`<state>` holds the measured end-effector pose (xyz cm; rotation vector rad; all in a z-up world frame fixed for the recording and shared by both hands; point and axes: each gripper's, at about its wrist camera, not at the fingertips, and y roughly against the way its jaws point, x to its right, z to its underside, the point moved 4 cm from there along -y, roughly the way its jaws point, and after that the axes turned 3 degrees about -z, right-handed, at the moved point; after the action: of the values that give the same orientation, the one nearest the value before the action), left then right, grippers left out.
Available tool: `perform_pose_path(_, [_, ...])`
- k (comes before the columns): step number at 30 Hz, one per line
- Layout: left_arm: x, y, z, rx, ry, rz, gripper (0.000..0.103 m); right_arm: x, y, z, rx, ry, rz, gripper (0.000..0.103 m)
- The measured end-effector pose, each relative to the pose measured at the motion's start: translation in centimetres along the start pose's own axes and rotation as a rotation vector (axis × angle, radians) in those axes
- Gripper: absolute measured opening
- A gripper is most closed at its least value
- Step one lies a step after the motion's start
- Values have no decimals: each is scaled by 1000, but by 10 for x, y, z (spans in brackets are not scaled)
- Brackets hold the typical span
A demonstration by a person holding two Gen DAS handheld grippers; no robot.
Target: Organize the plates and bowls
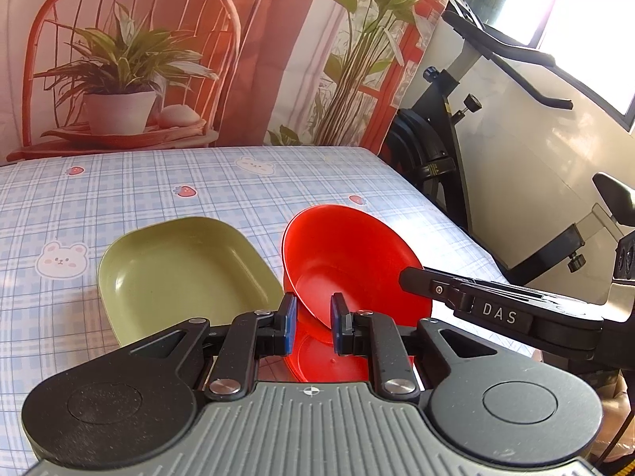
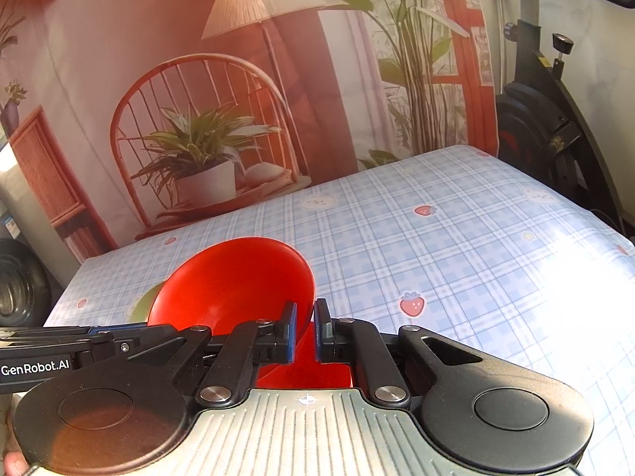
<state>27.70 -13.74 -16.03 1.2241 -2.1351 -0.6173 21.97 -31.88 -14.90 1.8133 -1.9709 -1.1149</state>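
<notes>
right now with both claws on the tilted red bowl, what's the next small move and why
Probably lower the round red plastic bowl level onto the red plate below. It hangs tilted, the right claw pinching its rim and the left claw straddling the near rim.
</notes>
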Motion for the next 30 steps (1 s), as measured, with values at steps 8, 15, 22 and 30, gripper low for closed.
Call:
perform_pose_path(8, [10,-4,12,-27,-15,12,19,8,6,10,-12,10,18,9])
perform_pose_path(15, [11,-5,18,-41,-24,11,19,12,6,19,-22,-6,15,9])
perform_pose_path(22, [10,-7,24,-60,-28,11,19,17,4,24,-32,-26,5,9])
perform_pose_path(30, [11,-12,26,-80,-28,5,19,21,1,27,-41,-40,-2,9])
